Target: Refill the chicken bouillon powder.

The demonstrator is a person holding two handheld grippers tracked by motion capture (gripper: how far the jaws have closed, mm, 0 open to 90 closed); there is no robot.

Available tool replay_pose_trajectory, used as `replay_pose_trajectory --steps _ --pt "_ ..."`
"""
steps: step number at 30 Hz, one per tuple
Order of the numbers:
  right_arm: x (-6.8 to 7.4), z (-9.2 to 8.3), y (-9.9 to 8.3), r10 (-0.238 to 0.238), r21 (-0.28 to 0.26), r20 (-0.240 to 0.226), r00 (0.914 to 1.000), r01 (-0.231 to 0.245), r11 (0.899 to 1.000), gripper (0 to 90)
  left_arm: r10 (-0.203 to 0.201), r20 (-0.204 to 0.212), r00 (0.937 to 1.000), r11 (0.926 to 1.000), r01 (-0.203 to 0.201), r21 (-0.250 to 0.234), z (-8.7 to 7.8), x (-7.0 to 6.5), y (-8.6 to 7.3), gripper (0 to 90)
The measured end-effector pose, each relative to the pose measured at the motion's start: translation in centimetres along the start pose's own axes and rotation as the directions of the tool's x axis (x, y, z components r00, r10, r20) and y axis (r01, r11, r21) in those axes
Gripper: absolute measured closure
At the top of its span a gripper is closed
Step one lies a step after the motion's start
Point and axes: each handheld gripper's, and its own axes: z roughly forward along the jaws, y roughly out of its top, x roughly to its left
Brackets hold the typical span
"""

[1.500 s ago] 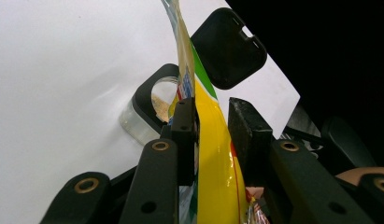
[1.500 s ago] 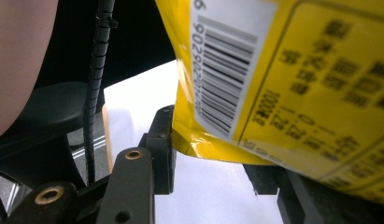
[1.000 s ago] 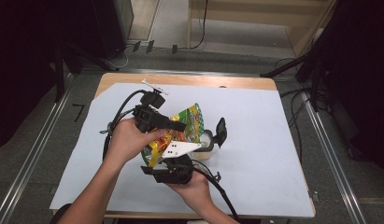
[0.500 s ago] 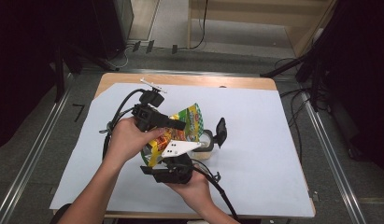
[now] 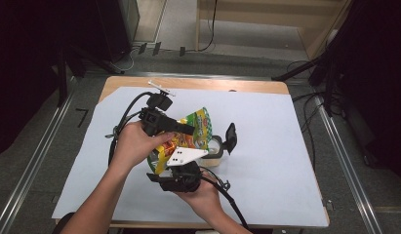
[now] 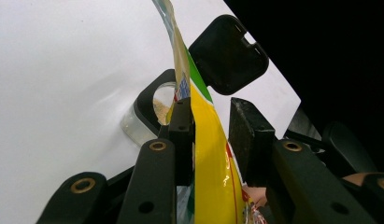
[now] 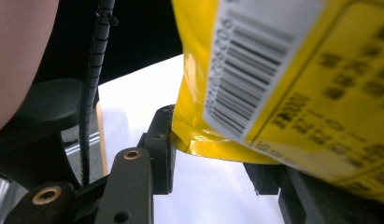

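Note:
A yellow and green snack bag point(image 5: 195, 129) hangs tilted over a clear container point(image 5: 215, 148) with a black rim, whose black lid point(image 5: 230, 138) stands flipped open. My left gripper point(image 5: 188, 130) is shut on the bag's upper part. In the left gripper view the bag point(image 6: 210, 154) runs between the two pads, and crumbs lie in the container point(image 6: 150, 100) below the lid point(image 6: 227, 53). My right gripper point(image 5: 183, 163) sits under the bag near the table's front. Its jaws point(image 7: 212, 154) stand apart, with the bag's bottom corner point(image 7: 283, 70) over the gap.
A white paper sheet point(image 5: 286, 146) covers the wooden table point(image 5: 198, 84). Black cables point(image 5: 125, 117) loop at the left of the hands. Metal rails point(image 5: 37, 151) run along both sides of the table on the floor.

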Motion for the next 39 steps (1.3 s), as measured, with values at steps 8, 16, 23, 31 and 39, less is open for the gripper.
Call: replay_pose_trajectory --steps 8,16,23,31,39 --pt "-0.04 0.08 0.04 0.000 -0.001 0.008 1.0000 0.000 1.000 59.7 0.007 -0.005 1.0000 1.0000 -0.007 -0.004 0.00 -0.10 0.12 71.9" --pt "-0.10 0.13 0.16 -0.004 -0.014 0.013 0.9999 0.004 1.000 60.1 0.019 -0.014 0.9997 0.9997 -0.019 -0.017 -0.15 -0.35 0.19 71.9" --pt "-0.30 0.19 0.28 0.013 -0.018 -0.001 0.9999 -0.013 1.000 60.6 0.029 -0.027 0.9992 0.9992 -0.030 -0.028 -0.23 -0.63 0.26 71.8" --pt "-0.31 0.14 0.43 0.009 -0.027 -0.001 1.0000 -0.009 1.000 60.7 0.029 -0.017 0.9995 0.9986 -0.029 -0.044 -0.40 -0.69 0.31 71.7" --pt "-0.28 0.09 0.50 0.013 -0.021 -0.002 0.9999 -0.013 1.000 60.7 0.017 -0.004 0.9998 0.9991 -0.017 -0.040 -0.30 -0.40 0.41 71.8"
